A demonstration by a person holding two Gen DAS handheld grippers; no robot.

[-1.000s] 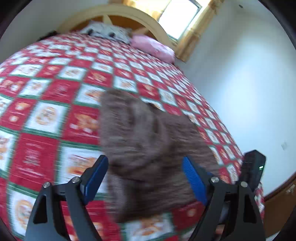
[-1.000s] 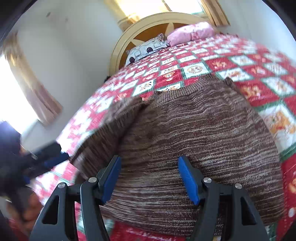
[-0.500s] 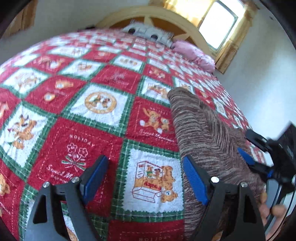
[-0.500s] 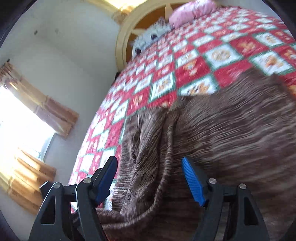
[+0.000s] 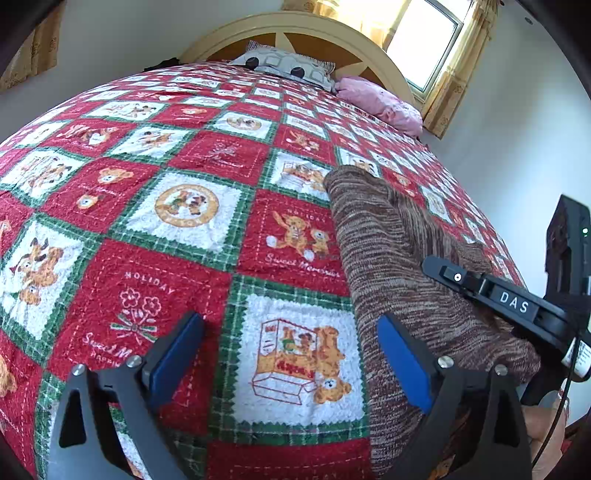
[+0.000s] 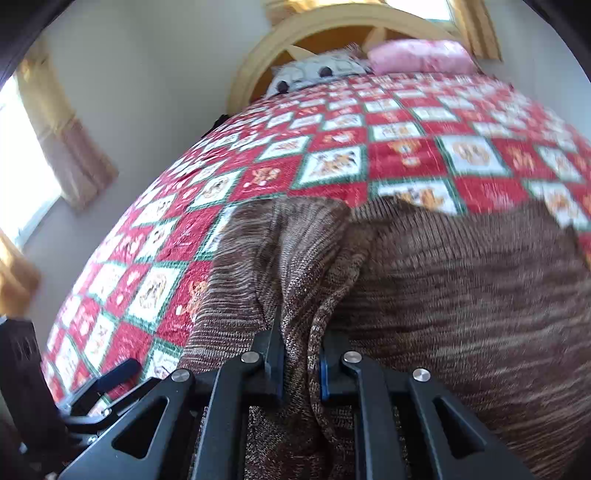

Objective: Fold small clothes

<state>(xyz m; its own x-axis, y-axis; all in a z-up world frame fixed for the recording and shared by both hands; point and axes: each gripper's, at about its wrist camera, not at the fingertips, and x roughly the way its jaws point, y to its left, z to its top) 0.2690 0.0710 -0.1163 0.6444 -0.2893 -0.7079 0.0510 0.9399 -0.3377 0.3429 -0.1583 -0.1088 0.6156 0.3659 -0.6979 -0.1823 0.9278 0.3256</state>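
A brown marled knit sweater lies on the bed at the right of the left wrist view and fills the lower right of the right wrist view. My right gripper is closing, and its blue pads pinch a raised fold of the sweater's left side. My left gripper is opening just over the quilt. Only quilt lies between its fingers, and the right pad sits at the sweater's edge. The right tool's black body rests over the sweater.
A red, white and green patchwork quilt covers the bed. A grey patterned pillow and a pink pillow lie by the arched headboard. A window is behind. A person's hand shows at lower right.
The right jaws have closed from wide apart onto a fold of the sweater. The left gripper swung left off the sweater to the quilt, then stayed put with its jaws a little wider.
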